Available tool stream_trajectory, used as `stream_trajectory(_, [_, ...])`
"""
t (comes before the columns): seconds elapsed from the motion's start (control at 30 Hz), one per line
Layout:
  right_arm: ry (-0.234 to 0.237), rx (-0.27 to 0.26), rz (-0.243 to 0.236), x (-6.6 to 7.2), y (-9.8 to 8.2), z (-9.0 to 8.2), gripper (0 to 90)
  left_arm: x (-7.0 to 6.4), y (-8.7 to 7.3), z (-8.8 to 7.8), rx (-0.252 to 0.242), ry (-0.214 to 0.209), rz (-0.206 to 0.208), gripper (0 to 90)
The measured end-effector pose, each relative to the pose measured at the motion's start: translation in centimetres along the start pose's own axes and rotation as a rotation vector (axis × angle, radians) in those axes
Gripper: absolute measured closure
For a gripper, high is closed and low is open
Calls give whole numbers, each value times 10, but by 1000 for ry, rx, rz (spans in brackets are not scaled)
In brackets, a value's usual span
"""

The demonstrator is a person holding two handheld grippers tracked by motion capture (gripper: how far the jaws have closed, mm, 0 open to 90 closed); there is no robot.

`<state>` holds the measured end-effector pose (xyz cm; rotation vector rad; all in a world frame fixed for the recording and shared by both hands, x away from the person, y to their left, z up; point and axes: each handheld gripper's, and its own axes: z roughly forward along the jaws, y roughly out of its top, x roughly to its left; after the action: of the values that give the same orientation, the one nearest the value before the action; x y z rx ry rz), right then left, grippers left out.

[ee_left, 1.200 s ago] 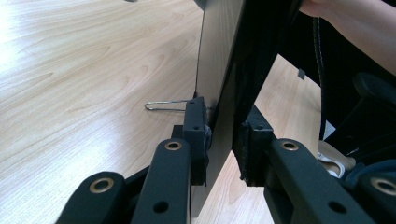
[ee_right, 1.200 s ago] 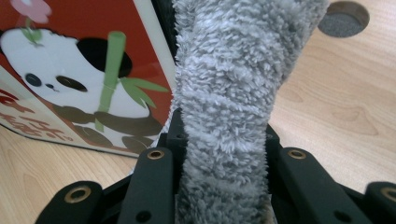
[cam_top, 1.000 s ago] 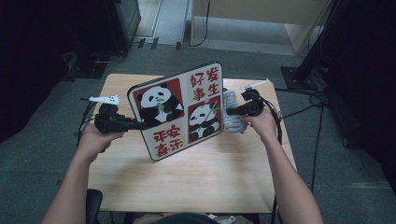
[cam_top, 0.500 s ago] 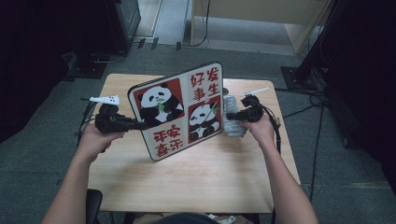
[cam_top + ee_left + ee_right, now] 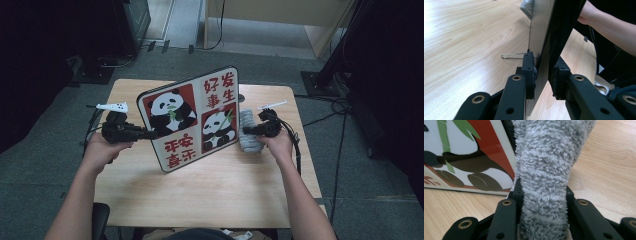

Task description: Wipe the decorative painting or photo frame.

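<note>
We hold the panda board (image 5: 192,120) up on the table (image 5: 210,195) with our left gripper (image 5: 145,134). Its jaws are clamped tight on the board's near edge, one pad on the picture face and one on the dark back, as the left gripper view shows (image 5: 541,50). From that gripper the board runs away toward our right hand, tilted, its lower corner down near the tabletop. A thin wire stand (image 5: 512,55) juts from its back, just past the left jaw.

Our right gripper (image 5: 247,131) is pinched shut on a grey fluffy cloth (image 5: 248,131). In the right gripper view the cloth (image 5: 544,180) rises straight out between the jaws, long axis in line with them, squeezed narrow where the pads bite.

What the coming move turns on: the board lies immediately to the left of the cloth as that gripper looks, its white rim and red panel (image 5: 486,152) just beside the pile. Whether they touch we cannot tell. The picture face looks toward us, so the cloth sits at the board's far edge rather than over its front. The right hand is the nearer one to that edge; the left is well apart from the cloth, at the opposite edge. We judge the wipe needs the cloth brought sideways onto the face while the left grip keeps the board steady.
</note>
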<state>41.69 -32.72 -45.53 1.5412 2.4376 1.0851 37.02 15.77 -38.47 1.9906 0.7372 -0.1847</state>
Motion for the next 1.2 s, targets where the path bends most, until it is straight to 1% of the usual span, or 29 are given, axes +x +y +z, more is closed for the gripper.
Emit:
stream_trajectory(0.07, [0, -17, 3, -1, -2, -1, 684, 0, 0, 0, 2, -2, 1, 762])
stream_trajectory(0.1, [4, -18, 4, -2, -2, -1, 685, 1, 0, 0, 2, -3, -1, 761])
stream_trajectory(0.27, [-14, -36, 9, -9, -3, -6, 685, 0, 0, 0, 4, -1, -2, 761])
stream_trajectory(0.33, [-26, -52, 15, -10, -2, -8, 684, 1, 0, 0, 3, -3, -2, 761])
stream_trajectory(0.4, [-36, -62, 7, -12, -2, -9, 684, 1, 0, 0, 4, -3, -3, 761])
stream_trajectory(0.47, [-41, -70, 16, -14, -2, -10, 683, 0, 0, 0, 5, -2, -1, 761])
stream_trajectory(0.57, [-52, -71, 19, -17, -4, -12, 683, 0, 0, 0, 5, -3, 1, 761])
stream_trajectory(0.6, [-63, -73, 10, -19, -4, -14, 683, 0, 0, 0, 6, -4, 1, 761])
stream_trajectory(0.73, [-78, -74, 31, -26, -6, -16, 683, 1, 0, -1, 7, -4, 0, 761])
stream_trajectory(0.87, [-96, -83, 34, -33, -8, -19, 682, 0, 0, -1, 8, -1, 3, 761])
stream_trajectory(0.9, [-96, -83, 34, -33, -8, -19, 682, 0, 0, -1, 8, -1, 3, 761])
stream_trajectory(0.97, [-115, -81, 49, -39, -10, -20, 681, 0, 0, -1, 8, -1, 2, 761])
stream_trajectory(1.03, [-125, -79, 70, -47, -12, -23, 681, 0, 0, 0, 7, 0, 2, 761])
stream_trajectory(1.07, [-132, -81, 76, -50, -13, -24, 681, 0, 0, 0, 8, 1, 2, 761])
stream_trajectory(1.1, [-132, -81, 76, -50, -13, -24, 681, 0, 0, 0, 8, 1, 2, 761])
stream_trajectory(1.13, [-140, -87, 93, -56, -15, -25, 680, 0, 0, -1, 8, 1, 4, 761])
stream_trajectory(1.2, [-148, -91, 107, -60, -16, -26, 680, 0, 0, -1, 7, 2, 5, 761])
